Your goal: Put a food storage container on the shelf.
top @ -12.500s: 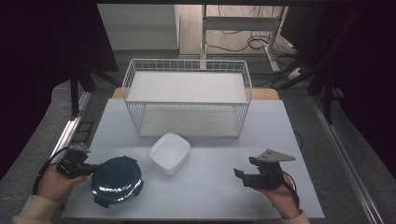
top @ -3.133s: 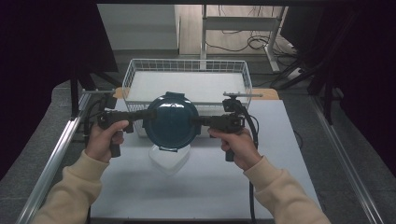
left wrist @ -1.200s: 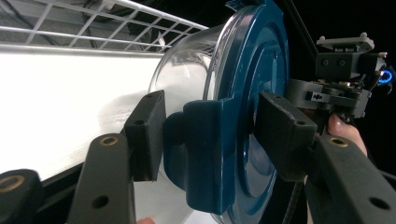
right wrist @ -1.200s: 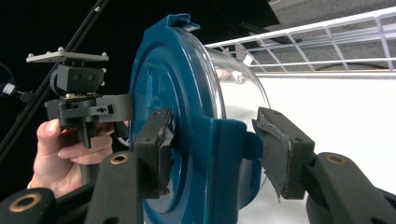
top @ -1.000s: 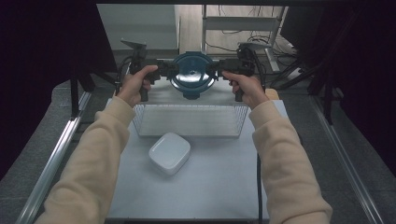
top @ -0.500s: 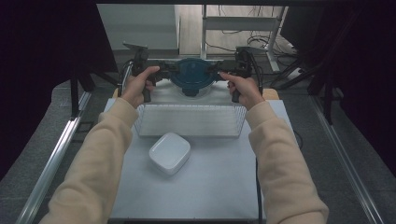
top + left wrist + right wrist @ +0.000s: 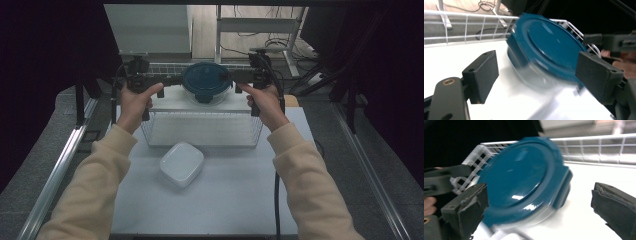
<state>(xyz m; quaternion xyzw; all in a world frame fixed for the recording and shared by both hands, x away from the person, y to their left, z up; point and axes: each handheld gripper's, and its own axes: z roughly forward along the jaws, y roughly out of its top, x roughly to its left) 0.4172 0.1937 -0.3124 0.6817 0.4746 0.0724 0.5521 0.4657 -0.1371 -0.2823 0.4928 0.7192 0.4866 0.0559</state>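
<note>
High view: your left tongs (image 7: 172,82) and right tongs (image 7: 231,76) sit at upper centre, one on each side of the blue-lidded container (image 7: 206,82), which is in the wire basket (image 7: 200,136) at the far end of the bench (image 7: 230,200). Each set's tips are just beside the lid rim; contact can't be judged from up here. White dish (image 7: 182,163) sits lower centre on the bench, well apart from both.

Left gripper view: your tongs (image 7: 536,72) are wide apart, jaws just been opening. Container (image 7: 546,53) lies beyond and between the pads, upper centre, blurred, tilted; no pad presses on it.

Right gripper view: your tongs (image 7: 540,206) are also spread wide, jaws just been opening. Container (image 7: 524,182) fills centre-left, nearer the left pad, clear gap to the right pad. Not gripped. Basket floor is white under it.
</note>
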